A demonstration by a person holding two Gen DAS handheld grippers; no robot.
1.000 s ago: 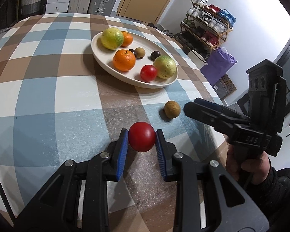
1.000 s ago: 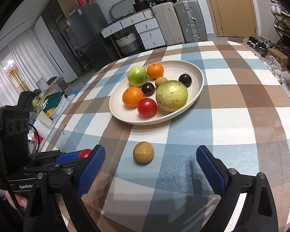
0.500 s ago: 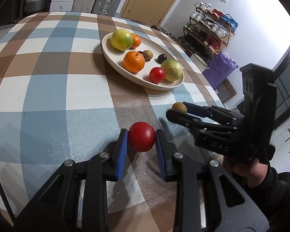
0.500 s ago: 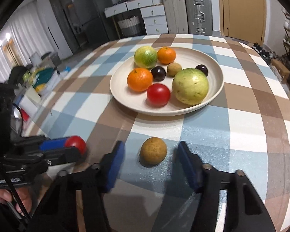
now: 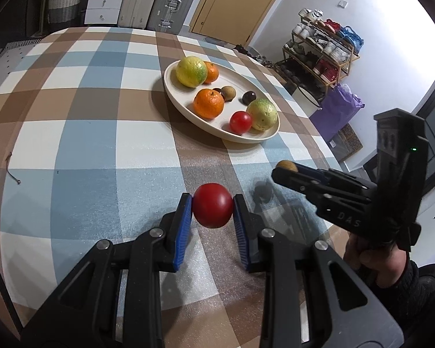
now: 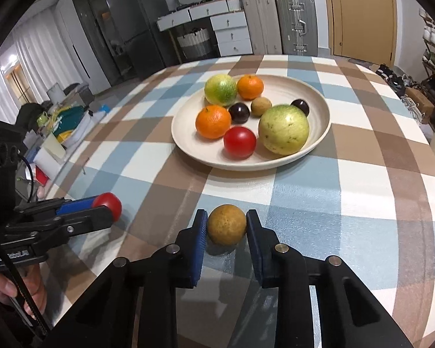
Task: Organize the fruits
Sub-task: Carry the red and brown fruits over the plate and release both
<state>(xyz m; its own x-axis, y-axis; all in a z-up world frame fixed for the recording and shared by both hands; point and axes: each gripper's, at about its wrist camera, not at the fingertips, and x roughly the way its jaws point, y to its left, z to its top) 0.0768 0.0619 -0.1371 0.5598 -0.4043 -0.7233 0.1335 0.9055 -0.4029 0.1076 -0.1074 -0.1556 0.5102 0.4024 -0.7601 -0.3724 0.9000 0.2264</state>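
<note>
Left gripper (image 5: 212,207) is pinching the tomato (image 5: 212,205). The right gripper (image 6: 226,226) just closed its jaws on the brown fruit (image 6: 226,224). The plate (image 6: 319,142) sits at 12 o'clock, already crowded, so either round fruit could roll off the rim when dropped.

My right hand-held gripper (image 5: 285,171) bore the raised letters "DAS" on its black side, seen from the left wrist. My left hand-held gripper (image 6: 107,207) carried small white lettering on its body, too blurred to read.
</note>
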